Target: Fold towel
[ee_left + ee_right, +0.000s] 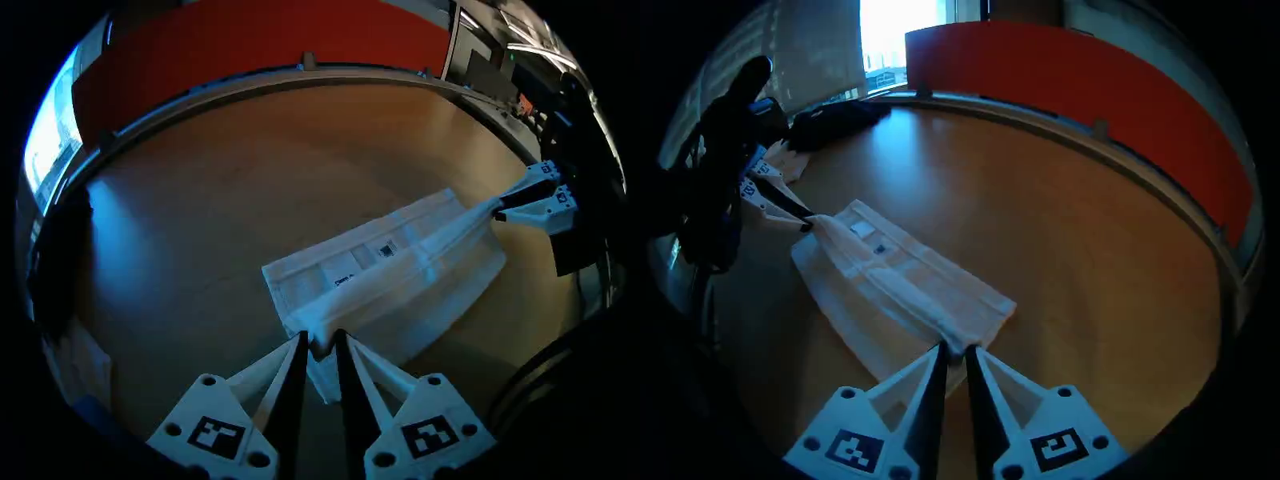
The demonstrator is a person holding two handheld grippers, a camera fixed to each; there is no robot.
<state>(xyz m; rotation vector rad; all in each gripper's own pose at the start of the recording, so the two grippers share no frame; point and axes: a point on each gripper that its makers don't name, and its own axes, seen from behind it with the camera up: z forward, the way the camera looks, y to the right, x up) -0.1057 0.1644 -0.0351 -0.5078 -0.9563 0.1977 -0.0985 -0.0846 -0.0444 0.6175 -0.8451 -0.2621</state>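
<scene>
Jaws narrow: left gripper (322,342) and right gripper (954,349) each pinch one end of the towel (392,272), centre frame. Risk: an uneven pull slips one grip, skewing the fold.

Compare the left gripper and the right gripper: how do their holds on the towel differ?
The left gripper holds the towel at the end nearer the small tags; the right gripper holds the end farther from them. A flap of cloth pokes back between the left gripper's fingers; the right gripper nips only the edge of its corner. Shared: both are shut on the towel, with a raised ridge between them, and the rest lies on the wooden table.
</scene>
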